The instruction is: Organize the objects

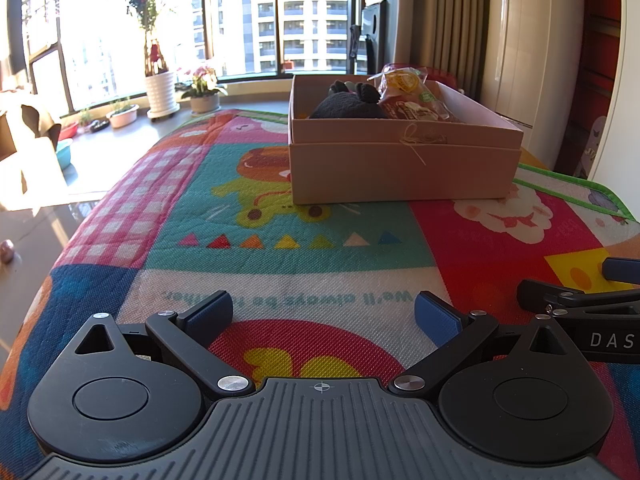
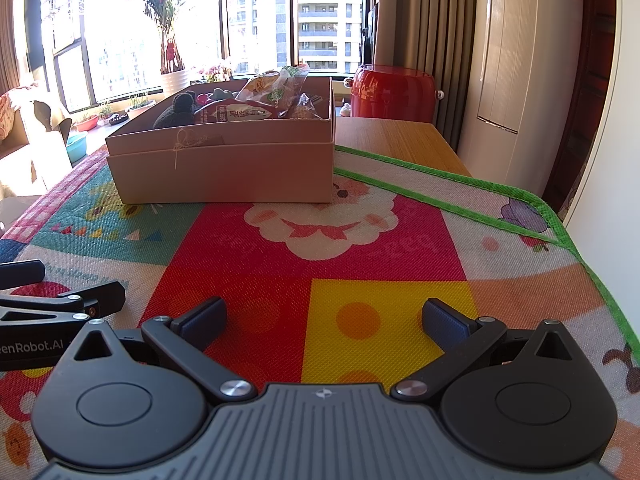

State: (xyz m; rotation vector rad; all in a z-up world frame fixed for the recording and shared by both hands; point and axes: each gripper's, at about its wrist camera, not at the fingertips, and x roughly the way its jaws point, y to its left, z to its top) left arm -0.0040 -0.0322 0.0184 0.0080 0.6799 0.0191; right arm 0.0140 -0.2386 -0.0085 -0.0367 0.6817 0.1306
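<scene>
A tan cardboard box [image 1: 404, 168] stands on the colourful play mat [image 1: 280, 264]; it also shows in the right wrist view [image 2: 224, 172]. Inside lie a dark plush toy [image 1: 352, 104], also seen from the right [image 2: 178, 110], and snack bags [image 1: 412, 96], also seen from the right [image 2: 268, 98]. My left gripper [image 1: 324, 316] is open and empty, low over the mat well short of the box. My right gripper [image 2: 324, 322] is open and empty, beside it on the right. Each gripper shows at the edge of the other's view.
A red round container [image 2: 394, 94] stands behind the box beyond the bare wooden tabletop [image 2: 396, 140]. The mat's green border [image 2: 520, 200] runs along the right. Potted plants [image 1: 160, 88] line the window. A white wall panel [image 2: 600, 184] is close on the right.
</scene>
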